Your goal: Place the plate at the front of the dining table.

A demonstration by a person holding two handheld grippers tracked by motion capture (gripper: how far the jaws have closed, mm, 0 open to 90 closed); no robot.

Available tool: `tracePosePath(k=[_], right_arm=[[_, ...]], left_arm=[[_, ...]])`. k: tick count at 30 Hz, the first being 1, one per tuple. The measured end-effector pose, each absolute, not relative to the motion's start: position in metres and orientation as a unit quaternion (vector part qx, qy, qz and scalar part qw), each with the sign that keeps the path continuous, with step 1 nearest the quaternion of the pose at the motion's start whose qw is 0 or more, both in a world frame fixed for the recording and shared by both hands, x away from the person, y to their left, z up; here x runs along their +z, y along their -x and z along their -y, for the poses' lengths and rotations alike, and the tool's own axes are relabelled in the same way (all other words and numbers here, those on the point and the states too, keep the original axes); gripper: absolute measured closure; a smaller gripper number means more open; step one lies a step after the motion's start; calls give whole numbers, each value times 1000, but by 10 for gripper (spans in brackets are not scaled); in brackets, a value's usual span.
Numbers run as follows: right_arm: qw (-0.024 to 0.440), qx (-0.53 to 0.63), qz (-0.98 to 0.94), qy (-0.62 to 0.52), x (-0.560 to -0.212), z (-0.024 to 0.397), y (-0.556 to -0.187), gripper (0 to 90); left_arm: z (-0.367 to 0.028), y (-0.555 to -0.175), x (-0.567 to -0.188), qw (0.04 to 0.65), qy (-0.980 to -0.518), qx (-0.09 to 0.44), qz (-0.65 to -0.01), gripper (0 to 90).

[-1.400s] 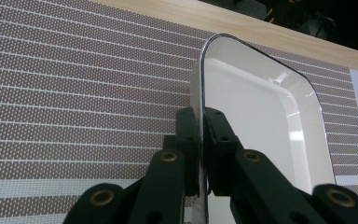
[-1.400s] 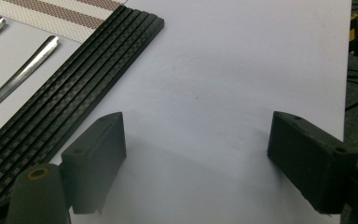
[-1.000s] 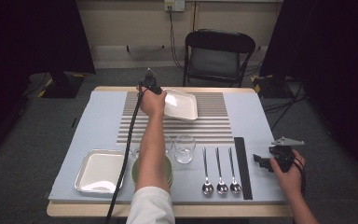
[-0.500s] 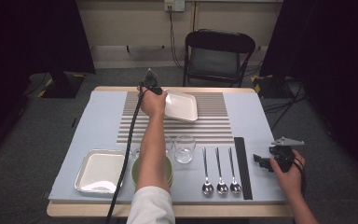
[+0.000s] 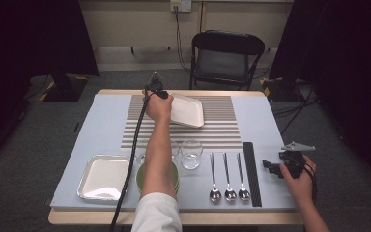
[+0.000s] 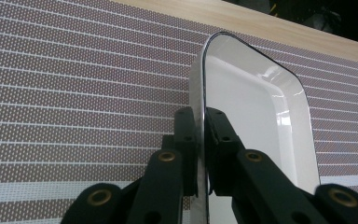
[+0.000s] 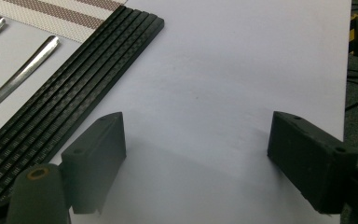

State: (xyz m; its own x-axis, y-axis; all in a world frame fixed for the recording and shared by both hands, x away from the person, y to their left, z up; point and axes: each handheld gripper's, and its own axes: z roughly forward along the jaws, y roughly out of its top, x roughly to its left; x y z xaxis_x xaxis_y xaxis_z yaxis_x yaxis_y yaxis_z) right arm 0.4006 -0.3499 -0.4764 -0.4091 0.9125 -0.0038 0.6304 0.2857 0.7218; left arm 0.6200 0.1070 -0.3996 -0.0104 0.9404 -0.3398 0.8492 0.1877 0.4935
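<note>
Left gripper clamped on the near rim of the white tray, over the far striped mat. Right gripper jaws wide apart above bare table, near right.

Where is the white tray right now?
In the high view the white tray sits on the striped mat at the table's far side, its left rim clamped in the left gripper, beyond the glass.

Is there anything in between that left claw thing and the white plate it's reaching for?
No, nothing is between them. The left gripper is already clamped on the rim of the white plate, one jaw on each side, over the striped mat. The right gripper rests open, far off by the black strip.
</note>
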Motion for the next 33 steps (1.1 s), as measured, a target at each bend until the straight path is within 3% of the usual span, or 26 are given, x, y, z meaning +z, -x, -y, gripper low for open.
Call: tracePosePath(k=[33], right_arm=[[214,329,-772,-500,-476,350,-401,182]], left_arm=[[-112,-622,-406,295,-637,74,-708,852]])
